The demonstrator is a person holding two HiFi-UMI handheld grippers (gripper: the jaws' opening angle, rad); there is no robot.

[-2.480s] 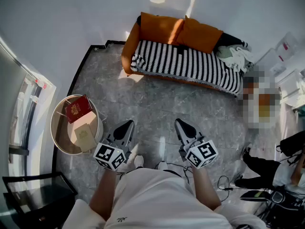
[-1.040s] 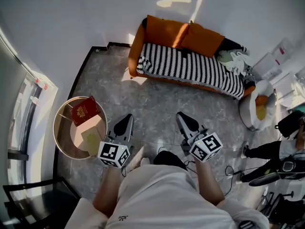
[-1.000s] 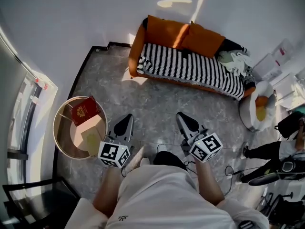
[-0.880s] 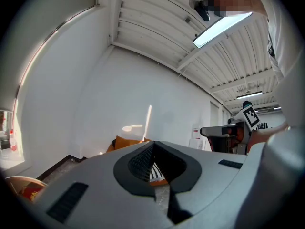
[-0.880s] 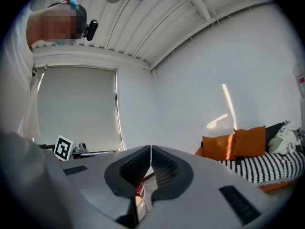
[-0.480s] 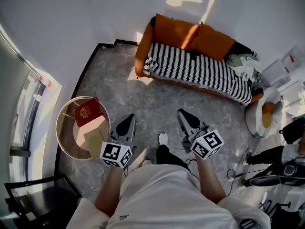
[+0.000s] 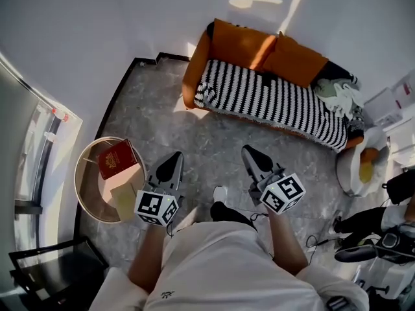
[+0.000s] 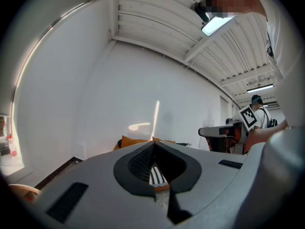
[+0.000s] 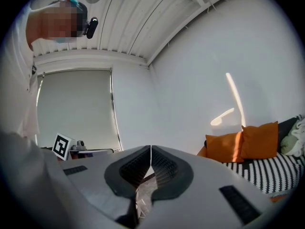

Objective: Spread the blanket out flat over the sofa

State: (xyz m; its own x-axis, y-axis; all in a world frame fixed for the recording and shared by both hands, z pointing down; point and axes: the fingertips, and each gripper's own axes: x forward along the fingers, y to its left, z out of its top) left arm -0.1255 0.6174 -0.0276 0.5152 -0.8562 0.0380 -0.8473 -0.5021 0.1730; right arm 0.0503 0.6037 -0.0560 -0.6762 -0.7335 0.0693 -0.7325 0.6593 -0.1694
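My left gripper (image 7: 172,161) and right gripper (image 7: 251,155) are both closed up tight, nothing in them. The striped blanket (image 7: 275,100) lies on the orange sofa (image 7: 194,70), well ahead of both.

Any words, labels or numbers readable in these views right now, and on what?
No text is readable in any view.
Red book: gold cover print, too small to read.
Shirt: small hem mark, too small to read.
Boxes: red labels, blurred.
Marker cubes: square patterns only, no words.

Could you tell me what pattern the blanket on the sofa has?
Black-and-white stripes on the blanket; clearest in the head view.
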